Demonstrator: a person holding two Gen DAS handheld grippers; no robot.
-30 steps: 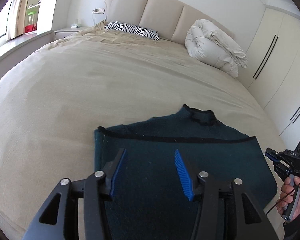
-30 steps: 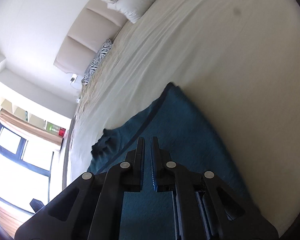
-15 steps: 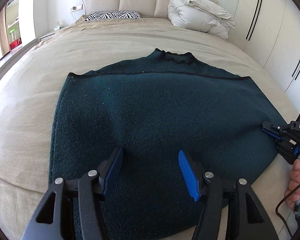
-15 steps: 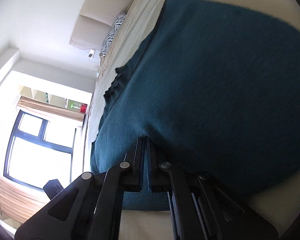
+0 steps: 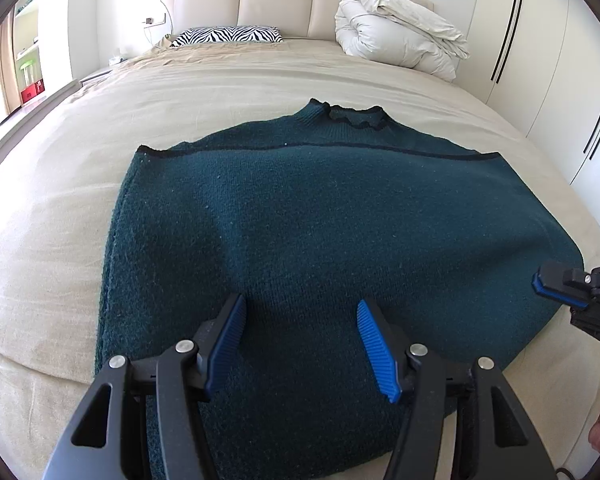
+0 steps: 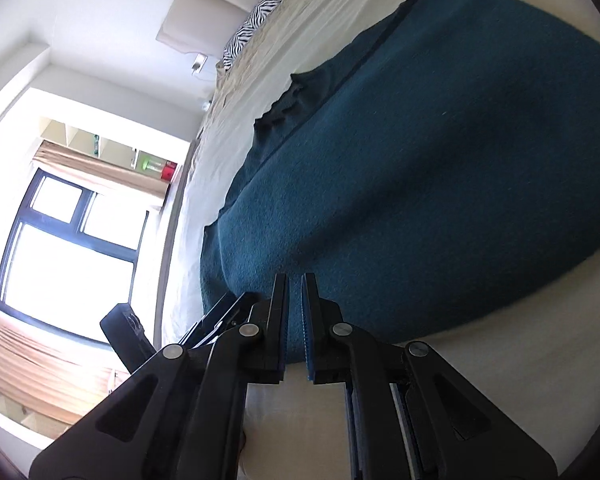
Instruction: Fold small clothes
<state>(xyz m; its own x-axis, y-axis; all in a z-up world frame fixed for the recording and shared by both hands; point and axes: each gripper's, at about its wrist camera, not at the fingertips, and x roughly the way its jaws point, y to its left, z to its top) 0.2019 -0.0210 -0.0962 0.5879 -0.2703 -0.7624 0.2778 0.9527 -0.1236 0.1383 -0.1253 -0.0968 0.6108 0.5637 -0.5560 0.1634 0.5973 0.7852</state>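
Note:
A dark teal knitted sweater (image 5: 324, 216) lies flat on the beige bed, collar toward the headboard, sleeves folded out of sight. My left gripper (image 5: 300, 316) is open and empty, hovering over the sweater's near hem. My right gripper (image 6: 295, 292) has its jaws nearly together with a thin gap, at the sweater's right edge (image 6: 420, 168); nothing is visibly pinched between them. It also shows in the left wrist view (image 5: 556, 286) just off the sweater's right side.
A beige bed sheet (image 5: 60, 184) surrounds the sweater. A zebra pillow (image 5: 226, 35) and a rolled white duvet (image 5: 396, 36) lie by the headboard. White wardrobes (image 5: 540, 60) stand right, a window (image 6: 68, 248) left.
Both grippers have pulled back toward the bed's foot. The right gripper has slid off the sweater to its edge. The sweater now lies fully spread in view.

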